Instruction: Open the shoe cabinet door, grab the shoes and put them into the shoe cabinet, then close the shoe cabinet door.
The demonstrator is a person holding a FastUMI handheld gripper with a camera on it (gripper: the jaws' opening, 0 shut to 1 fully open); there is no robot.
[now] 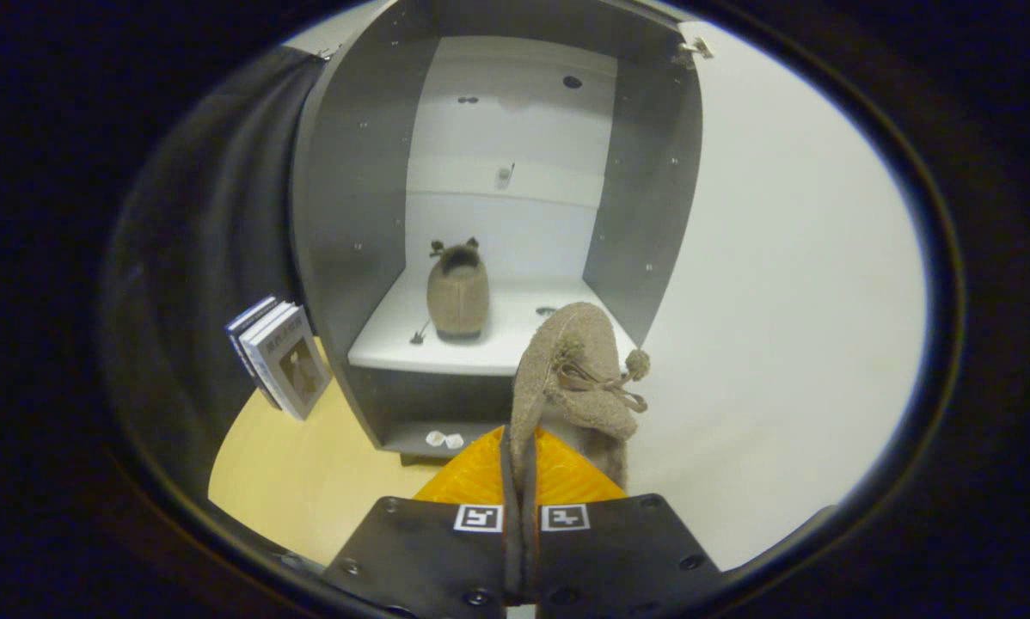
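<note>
The gripper (519, 481) has its jaws closed on the thin edge of a tan, soft suede slipper with a small tasselled lace bow (571, 378), which stands up between them and rises just ahead of the open grey shoe cabinet (352, 215). The cabinet's pale door (781, 284) is swung wide to one side, and on its white inner shelf (498, 340) a second matching tan suede slipper (457, 292) already sits, toe toward the gripper, on the side away from the door. The held slipper looks light and floppy: its body folds and sags around the pinch, so it would likely swing or twist if moved quickly, though the napped suede should not slip easily. Holding it by the heel or collar rim, as the jaws seem to, appears sensible, since the loose bow would be a weak hold. The free shelf space beside the seated slipper, nearer the door, looks like the place to set it. A few blue-and-white books (278, 354) lean beside the cabinet on the yellow wooden table (309, 473).
</note>
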